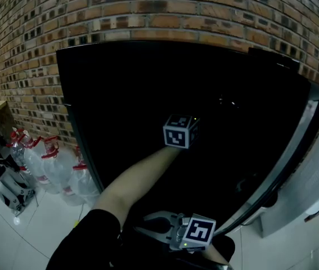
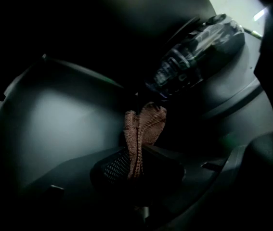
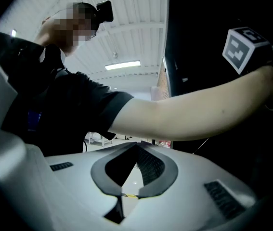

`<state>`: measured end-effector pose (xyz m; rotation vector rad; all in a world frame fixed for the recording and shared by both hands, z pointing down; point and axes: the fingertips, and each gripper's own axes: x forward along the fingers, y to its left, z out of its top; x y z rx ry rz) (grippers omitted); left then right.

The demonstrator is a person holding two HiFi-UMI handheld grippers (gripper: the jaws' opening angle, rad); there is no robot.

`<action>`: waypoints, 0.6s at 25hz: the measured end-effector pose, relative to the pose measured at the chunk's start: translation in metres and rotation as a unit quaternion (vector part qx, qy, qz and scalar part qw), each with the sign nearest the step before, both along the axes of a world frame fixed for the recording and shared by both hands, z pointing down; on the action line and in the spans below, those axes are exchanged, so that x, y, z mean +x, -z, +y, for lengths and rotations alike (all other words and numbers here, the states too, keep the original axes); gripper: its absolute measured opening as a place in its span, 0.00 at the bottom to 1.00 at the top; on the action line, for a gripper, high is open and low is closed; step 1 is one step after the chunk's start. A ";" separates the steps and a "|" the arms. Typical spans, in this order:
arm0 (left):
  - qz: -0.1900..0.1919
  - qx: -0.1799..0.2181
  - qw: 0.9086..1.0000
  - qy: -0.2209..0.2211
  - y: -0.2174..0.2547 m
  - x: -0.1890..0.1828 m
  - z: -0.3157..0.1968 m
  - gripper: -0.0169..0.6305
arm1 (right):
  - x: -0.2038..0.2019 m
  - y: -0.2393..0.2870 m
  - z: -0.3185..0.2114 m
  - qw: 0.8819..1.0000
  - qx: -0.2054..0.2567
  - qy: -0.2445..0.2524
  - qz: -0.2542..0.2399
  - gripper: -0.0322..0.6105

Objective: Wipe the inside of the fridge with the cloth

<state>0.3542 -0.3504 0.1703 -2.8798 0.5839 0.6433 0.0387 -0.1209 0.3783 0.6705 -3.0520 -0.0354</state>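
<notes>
- Head view: tall black glossy fridge (image 1: 148,83) stands against a red-brown brick wall (image 1: 148,10). The pale panel (image 1: 317,173) at its right edge is prob. the inner side of an open door, not certain.
- Person's bare left forearm (image 1: 131,187) reaches into the black mass. The left gripper (image 1: 182,129) shows only as its marker cube, tips lost in the dark.
- Right gripper (image 1: 160,223) sits low by the body, well apart from the fridge.
- Clear plastic water bottles with red caps (image 1: 52,165) stand on the floor at left, not involved.
- Left gripper view: jaws clamped on the brown knitted cloth (image 2: 146,126). The cloth is pinched as a narrow fold between the pads.
- A loose lobe of the cloth sticks out past the tips, its long axis running along the jaw line.
- Surroundings v. dark. A shiny object wrapped in clear plastic (image 2: 194,57) lies beyond and up-right of the cloth; can't ID it. Whether the cloth touches any surface can't be told.
- Right gripper view: jaws together, tips meeting, nothing between them. Left forearm crosses above.
- Judgement: wiping step is at hand. The cloth leads the left fingers, so its free lobe should meet the fridge wall first. Left hand is the nearer one and the right is idle.
</notes>
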 end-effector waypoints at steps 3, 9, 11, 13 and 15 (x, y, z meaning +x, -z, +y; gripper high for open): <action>-0.011 -0.006 1.000 0.010 -0.003 0.002 -0.014 0.11 | -0.006 -0.009 -0.007 1.000 -0.018 0.006 0.003 0.06; -0.009 0.001 1.000 0.021 -0.002 -0.001 -0.019 0.11 | -0.008 -0.015 -0.028 0.999 -0.042 -0.004 0.002 0.06; -0.009 -0.006 0.999 0.036 -0.002 -0.005 -0.023 0.11 | -0.003 -0.013 -0.034 0.999 -0.046 -0.004 0.000 0.06; -0.014 -0.006 0.998 0.054 -0.001 -0.012 -0.027 0.11 | 0.002 -0.011 -0.041 0.999 -0.048 -0.004 -0.002 0.06; -0.021 0.006 0.997 0.072 0.001 -0.021 -0.031 0.11 | 0.004 -0.010 -0.047 0.999 -0.050 -0.002 0.000 0.06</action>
